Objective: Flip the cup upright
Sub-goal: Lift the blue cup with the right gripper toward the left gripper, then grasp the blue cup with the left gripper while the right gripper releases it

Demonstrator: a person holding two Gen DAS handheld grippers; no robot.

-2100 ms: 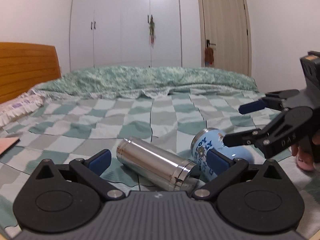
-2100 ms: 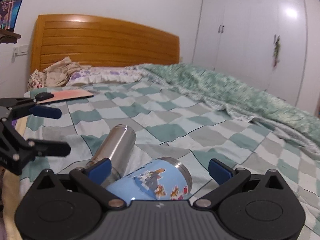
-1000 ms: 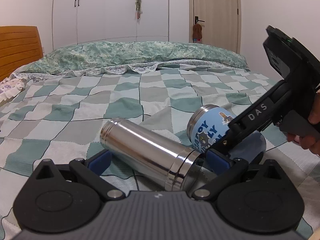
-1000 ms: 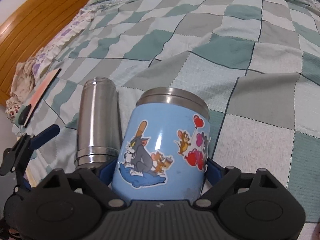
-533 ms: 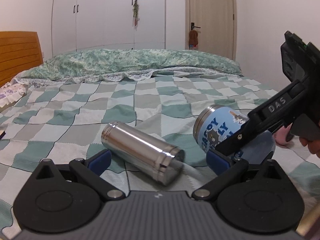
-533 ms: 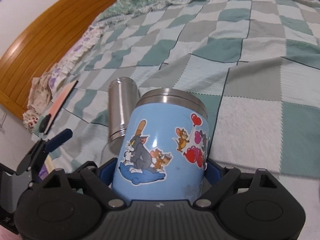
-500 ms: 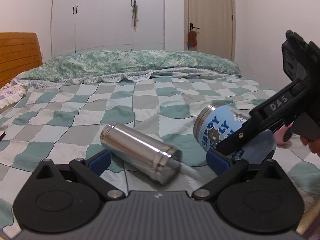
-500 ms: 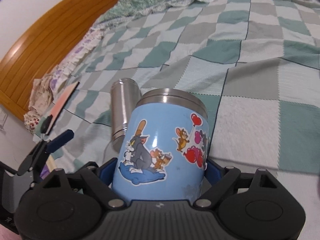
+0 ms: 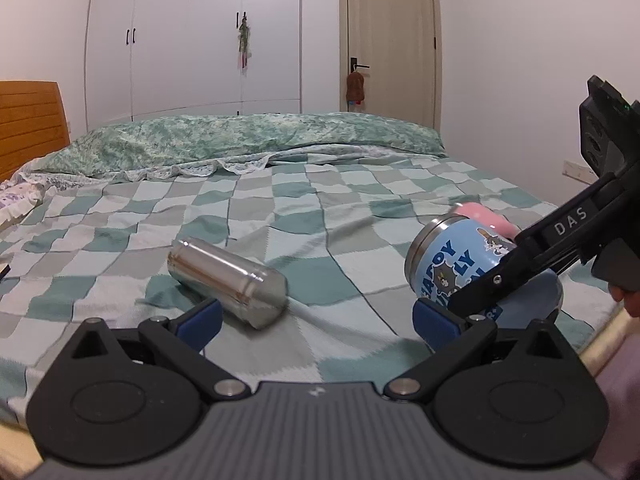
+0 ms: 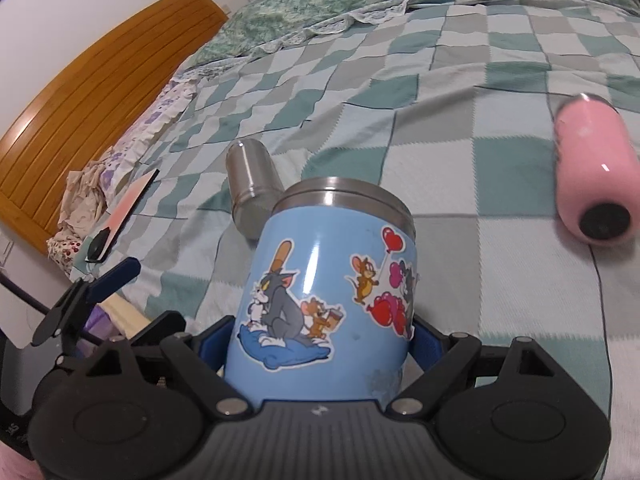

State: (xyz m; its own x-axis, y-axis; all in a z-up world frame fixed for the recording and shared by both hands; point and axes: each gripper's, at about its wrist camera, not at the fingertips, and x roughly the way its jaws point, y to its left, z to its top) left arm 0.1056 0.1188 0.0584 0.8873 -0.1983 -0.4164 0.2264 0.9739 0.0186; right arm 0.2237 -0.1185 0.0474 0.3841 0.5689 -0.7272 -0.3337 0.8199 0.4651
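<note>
Gripping: the right gripper (image 10: 320, 344) is clamped on the light-blue steel-rimmed cup with cartoon cat-and-mouse stickers (image 10: 324, 292), its blue-padded fingers (image 10: 208, 344) pressed against both sides of the cup's lower body.
Cup attitude: in the left wrist view the light-blue cup (image 9: 460, 264) is tilted, steel rim pointing up and left, base toward the right gripper (image 9: 504, 276); it sits low over the checked green, grey and white bedspread (image 9: 320, 216) near the bed's right edge. Whether its base touches the cloth I cannot tell.
Cup lettering: blue block letters run around the side facing the left camera, partly hidden by the black gripper finger.
Left gripper: the left gripper (image 9: 316, 320) is spread wide with nothing between its fingers, low over the bedspread; its right pad sits just in front of the cup.
Steel flask: a plain cylindrical stainless-steel flask (image 9: 228, 272) lies on its side on the bedspread, apart from the cup, to the left of it.
Pink bottle: a pink rounded bottle with a black end (image 10: 592, 176) lies on its side to the right of the cup; from the left camera only its top (image 9: 480, 216) peeks out behind the cup.
Surroundings: a green patterned folded quilt (image 9: 240, 140) runs across the far end of the bed, a wooden slatted headboard (image 10: 88, 100) stands on the left, and a white wardrobe (image 9: 192, 40) and a beige door (image 9: 388, 40) line the back wall.
</note>
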